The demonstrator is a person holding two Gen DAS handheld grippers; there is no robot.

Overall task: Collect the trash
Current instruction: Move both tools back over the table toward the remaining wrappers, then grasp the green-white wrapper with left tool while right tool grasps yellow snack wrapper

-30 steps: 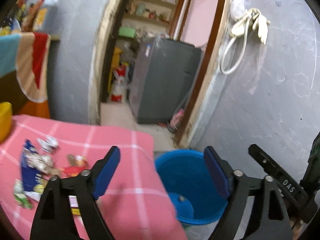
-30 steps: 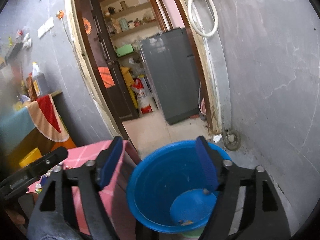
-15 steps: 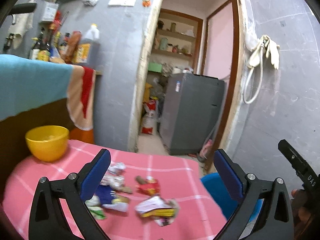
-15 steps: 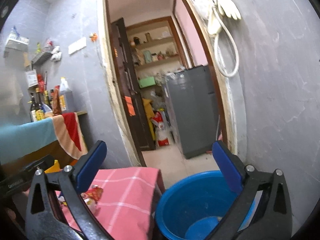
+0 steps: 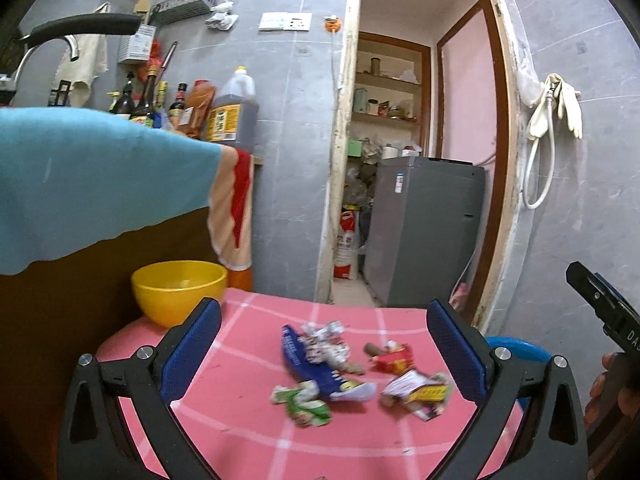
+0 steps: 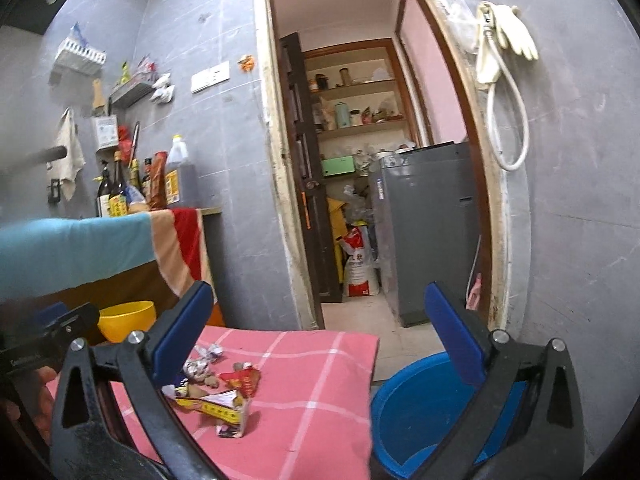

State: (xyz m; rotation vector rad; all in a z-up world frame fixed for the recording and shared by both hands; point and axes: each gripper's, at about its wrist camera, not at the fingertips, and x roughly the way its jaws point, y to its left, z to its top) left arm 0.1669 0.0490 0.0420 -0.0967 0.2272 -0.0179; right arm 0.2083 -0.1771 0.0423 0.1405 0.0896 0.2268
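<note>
Trash (image 5: 352, 372), crumpled wrappers, blue, red, green, possibly foil, on pink cloth (image 5: 248, 432)

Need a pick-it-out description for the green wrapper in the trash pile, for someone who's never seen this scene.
Find the pink checked table beside the blue bin, with a yellow bowl at its far corner. The trash lies mid-table; the green wrapper is the pile's nearest-left piece, touching the blue packet. It is the only green-and-white one.
</note>
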